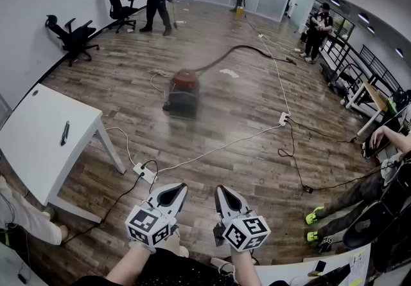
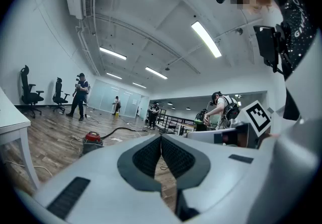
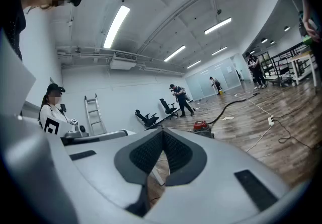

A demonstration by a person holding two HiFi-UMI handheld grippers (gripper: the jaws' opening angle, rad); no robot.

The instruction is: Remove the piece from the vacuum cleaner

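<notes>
The vacuum cleaner (image 1: pixel 183 92), red on top with a dark body, stands on the wooden floor well ahead of me. Its dark hose (image 1: pixel 239 50) curves away to the far right. The same red vacuum cleaner (image 2: pixel 92 138) is small in the left gripper view, and the vacuum cleaner (image 3: pixel 202 127) shows far off in the right gripper view. My left gripper (image 1: pixel 178 188) and right gripper (image 1: pixel 220 189) are held side by side near my body, far from the machine. Both are shut with nothing between the jaws.
A white table (image 1: pixel 32 143) with a dark pen stands at my left. White cables and a power strip (image 1: pixel 145 172) lie on the floor between me and the vacuum. Black office chairs (image 1: pixel 74 37) line the left wall. Several people stand or sit around the room.
</notes>
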